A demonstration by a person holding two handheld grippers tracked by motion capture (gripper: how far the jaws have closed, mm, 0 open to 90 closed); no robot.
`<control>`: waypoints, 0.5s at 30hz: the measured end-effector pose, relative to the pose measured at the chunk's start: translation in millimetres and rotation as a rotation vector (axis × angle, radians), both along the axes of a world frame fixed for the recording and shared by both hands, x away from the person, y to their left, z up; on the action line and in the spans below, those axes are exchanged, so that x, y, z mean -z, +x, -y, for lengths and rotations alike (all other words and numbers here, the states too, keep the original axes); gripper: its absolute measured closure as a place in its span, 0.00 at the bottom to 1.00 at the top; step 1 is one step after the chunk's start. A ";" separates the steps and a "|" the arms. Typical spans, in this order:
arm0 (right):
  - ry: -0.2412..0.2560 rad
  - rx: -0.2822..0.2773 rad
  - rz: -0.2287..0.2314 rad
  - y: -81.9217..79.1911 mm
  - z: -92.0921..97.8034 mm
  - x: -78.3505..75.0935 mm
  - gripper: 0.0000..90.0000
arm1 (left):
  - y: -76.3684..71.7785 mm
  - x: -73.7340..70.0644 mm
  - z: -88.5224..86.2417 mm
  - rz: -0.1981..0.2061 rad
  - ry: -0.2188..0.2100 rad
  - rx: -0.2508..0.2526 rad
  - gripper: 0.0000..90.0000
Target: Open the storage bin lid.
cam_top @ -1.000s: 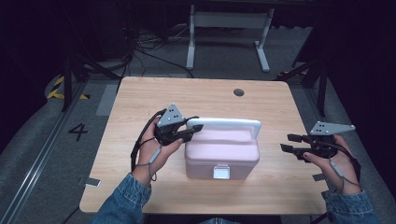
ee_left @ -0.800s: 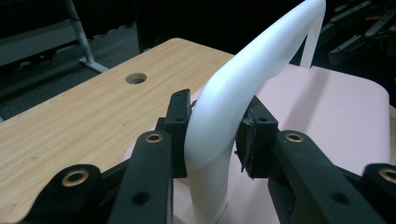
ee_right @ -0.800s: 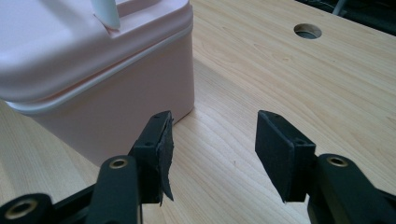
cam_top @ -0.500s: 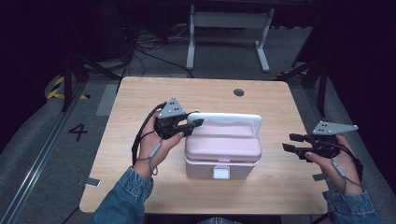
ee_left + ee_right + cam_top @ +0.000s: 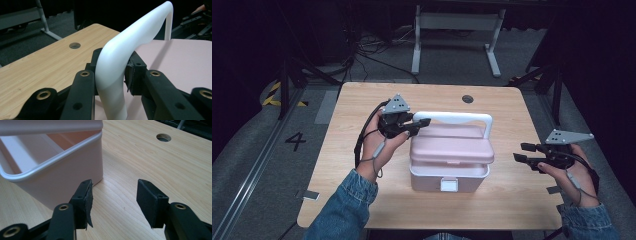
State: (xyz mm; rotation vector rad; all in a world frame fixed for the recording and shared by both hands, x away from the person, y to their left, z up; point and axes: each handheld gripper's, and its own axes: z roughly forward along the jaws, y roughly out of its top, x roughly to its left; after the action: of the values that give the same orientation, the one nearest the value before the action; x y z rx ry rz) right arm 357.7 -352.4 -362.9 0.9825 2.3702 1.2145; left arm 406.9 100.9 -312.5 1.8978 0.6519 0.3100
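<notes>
A pink box [image 5: 449, 177] with a white front latch [image 5: 449, 184] stands mid-table. Its pink lid [image 5: 452, 147] is raised a little off the base, and the gap shows in the right gripper view between lid [image 5: 50, 126] and open base [image 5: 57, 167]. My left gripper [image 5: 419, 122] is shut on the left bend of the lid's white handle [image 5: 452, 117]; the left gripper view has the handle [image 5: 130, 42] pinched between the pads of that gripper [image 5: 111, 72]. To the box's right, my right gripper [image 5: 524, 152] is open and low over the wood, its jaws [image 5: 113, 195] holding nothing.
The wooden table [image 5: 362, 110] has a round cable hole [image 5: 468, 98] near its far edge. Behind it on the floor stand a white frame [image 5: 457, 30] and loose cables. A "4" [image 5: 294, 141] is marked on the floor at left.
My left gripper has risen and moved away from the person with the handle, lifting the lid off the base. The right gripper has barely shifted.
</notes>
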 end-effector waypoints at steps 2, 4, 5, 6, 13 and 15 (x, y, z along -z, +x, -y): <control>0.005 0.000 0.000 -0.5 -0.5 -0.8 0.53 | 1.3 -0.7 0.1 -0.005 -0.002 -0.006 0.80; 0.011 -0.008 0.009 -0.9 -2.3 -2.0 0.54 | 2.4 -1.2 0.0 -0.003 -0.001 -0.006 0.80; 0.011 -0.008 0.009 -0.9 -2.3 -2.0 0.54 | 3.2 -1.8 -0.1 -0.007 0.002 -0.005 0.80; 0.012 -0.015 0.008 -1.5 -3.5 -2.5 0.54 | 4.1 -2.1 0.2 -0.005 0.001 -0.011 0.80; 0.022 -0.034 0.023 -3.2 -9.0 -4.8 0.57 | 11.8 -4.7 0.9 -0.011 -0.005 -0.022 0.80; 0.029 -0.040 0.029 -4.1 -10.9 -6.4 0.59 | 15.2 -5.2 0.5 -0.010 -0.006 -0.023 0.80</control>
State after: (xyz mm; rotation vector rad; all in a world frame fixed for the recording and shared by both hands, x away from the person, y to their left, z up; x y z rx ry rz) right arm 353.6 -341.4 -356.5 0.9245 2.3672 1.2727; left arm 422.0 100.4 -307.3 1.8881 0.6806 0.3131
